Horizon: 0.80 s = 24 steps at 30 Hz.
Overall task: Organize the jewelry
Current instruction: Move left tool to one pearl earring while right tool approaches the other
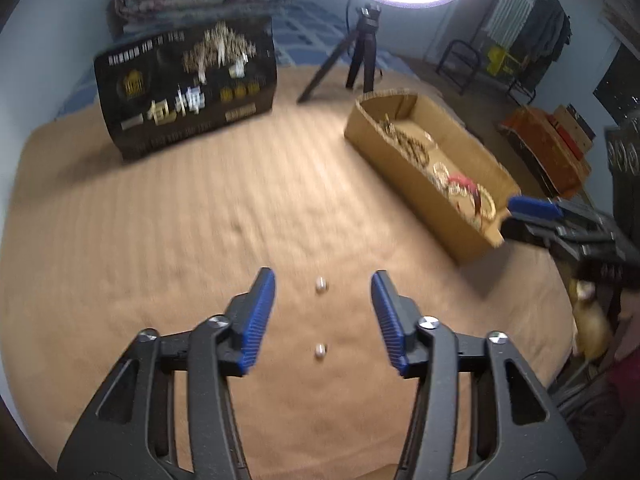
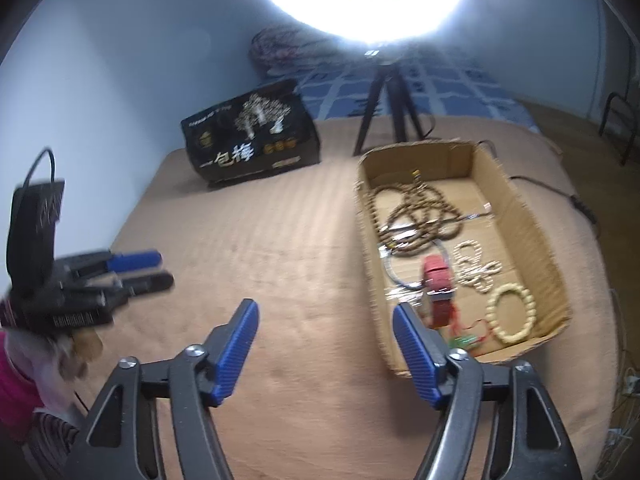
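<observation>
My left gripper (image 1: 323,286) is open and empty above the tan cloth, with two small silver beads (image 1: 321,285) (image 1: 320,351) lying between its fingers. My right gripper (image 2: 326,320) is open and empty, just left of the cardboard box (image 2: 532,232). The box holds brown bead necklaces (image 2: 416,208), cream bead bracelets (image 2: 512,312), a red bracelet (image 2: 438,276) and a metal ring. In the left wrist view the box (image 1: 384,144) lies at the right, with the right gripper (image 1: 532,216) at its near end. The left gripper (image 2: 140,268) shows at the left in the right wrist view.
A black printed box (image 1: 184,84) (image 2: 252,140) stands at the back left of the cloth. A black tripod (image 1: 356,52) (image 2: 390,108) stands behind under a bright ring light. Furniture and boxes (image 1: 548,144) sit on the floor at the right.
</observation>
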Available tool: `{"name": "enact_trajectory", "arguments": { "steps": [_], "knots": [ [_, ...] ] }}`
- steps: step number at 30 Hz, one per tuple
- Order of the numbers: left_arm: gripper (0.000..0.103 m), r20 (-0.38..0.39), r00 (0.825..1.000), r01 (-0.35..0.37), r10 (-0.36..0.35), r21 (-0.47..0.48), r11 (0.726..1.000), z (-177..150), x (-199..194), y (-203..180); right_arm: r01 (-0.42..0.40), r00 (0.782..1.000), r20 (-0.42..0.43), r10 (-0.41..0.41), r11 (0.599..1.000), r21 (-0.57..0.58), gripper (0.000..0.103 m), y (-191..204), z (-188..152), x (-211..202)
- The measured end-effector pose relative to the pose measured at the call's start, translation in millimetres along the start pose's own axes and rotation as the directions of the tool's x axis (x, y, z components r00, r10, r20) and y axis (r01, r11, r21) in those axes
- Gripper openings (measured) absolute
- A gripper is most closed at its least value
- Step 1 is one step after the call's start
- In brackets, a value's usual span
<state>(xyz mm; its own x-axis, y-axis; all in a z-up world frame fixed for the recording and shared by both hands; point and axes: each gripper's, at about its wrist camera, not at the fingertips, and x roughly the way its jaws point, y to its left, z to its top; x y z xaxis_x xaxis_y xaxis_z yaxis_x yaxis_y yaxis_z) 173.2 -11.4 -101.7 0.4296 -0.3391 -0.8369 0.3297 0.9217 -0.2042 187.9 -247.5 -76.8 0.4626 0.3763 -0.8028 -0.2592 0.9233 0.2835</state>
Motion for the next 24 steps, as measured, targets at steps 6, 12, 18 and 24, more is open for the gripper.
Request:
{"name": "enact_trajectory", "arguments": {
  "steps": [6, 12, 18, 24],
  "knots": [
    [0.033, -0.068, 0.997, 0.045, -0.044, 0.019, 0.999, -30.1, 13.9, 0.9, -0.056, 0.995, -0.077, 0.056, 0.998, -0.005, 0.05, 18.4, -2.2, 30.0],
    [0.024, -0.123, 0.99, 0.077, -0.073, 0.028, 0.997, -50.1, 33.3, -1.8, -0.114, 0.983, -0.144, 0.114, 0.993, 0.013, 0.038, 33.0, -1.5, 66.2],
    [0.024, -0.148, 0.987, 0.068, -0.06, 0.051, 0.996, -56.6, 47.5, -3.0, -0.125, 0.973, -0.194, 0.126, 0.992, 0.015, 0.031, 46.6, 0.2, 99.6],
    [0.024, -0.149, 0.989, 0.038, -0.026, 0.078, 0.996, -56.8, 55.8, -1.8, -0.121, 0.97, -0.213, 0.118, 0.993, 0.0, 0.028, 51.7, 3.3, 117.4]
  ]
}}
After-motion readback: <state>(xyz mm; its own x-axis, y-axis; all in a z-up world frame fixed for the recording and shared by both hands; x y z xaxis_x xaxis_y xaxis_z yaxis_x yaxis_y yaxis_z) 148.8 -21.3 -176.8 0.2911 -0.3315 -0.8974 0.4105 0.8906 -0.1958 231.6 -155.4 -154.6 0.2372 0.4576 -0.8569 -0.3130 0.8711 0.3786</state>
